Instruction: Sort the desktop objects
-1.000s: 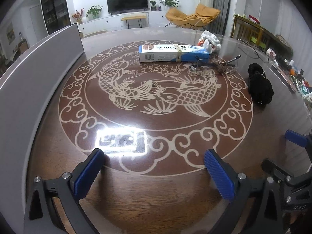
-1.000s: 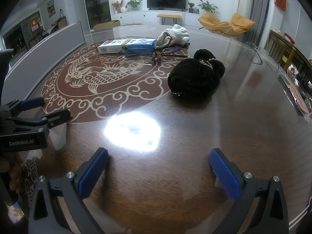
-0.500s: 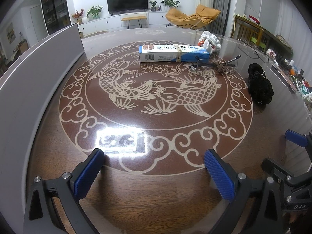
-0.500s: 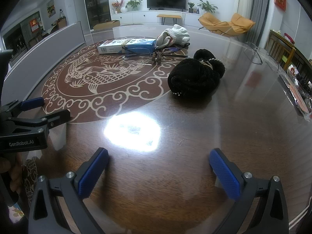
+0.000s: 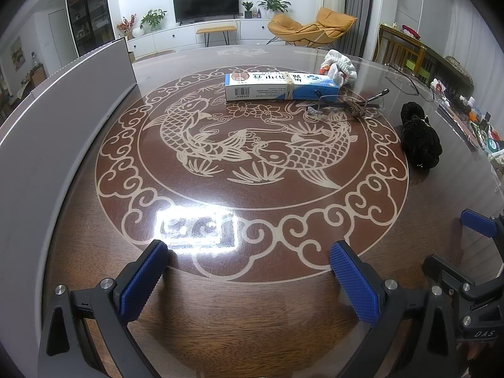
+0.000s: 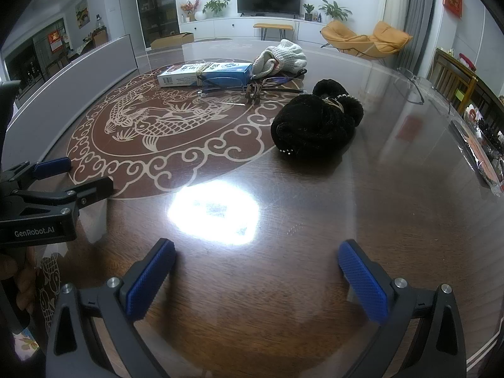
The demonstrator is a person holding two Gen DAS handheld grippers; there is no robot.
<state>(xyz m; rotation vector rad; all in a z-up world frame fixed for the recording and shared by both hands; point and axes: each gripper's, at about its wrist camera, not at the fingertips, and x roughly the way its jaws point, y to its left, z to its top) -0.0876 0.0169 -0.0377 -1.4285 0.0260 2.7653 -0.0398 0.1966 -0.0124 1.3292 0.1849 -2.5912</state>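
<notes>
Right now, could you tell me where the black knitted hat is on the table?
The black knitted hat lies right of the carp medallion, just outside its edge, nearer than the glasses.

Ahead of the right gripper, the white glove hides the far end of the toothpaste box, whose print is too small to read. The glasses overlap in a tangle with a brown cord; their count is unclear. Far right of the left gripper, shelf clutter blurs at the frame edge.
</notes>
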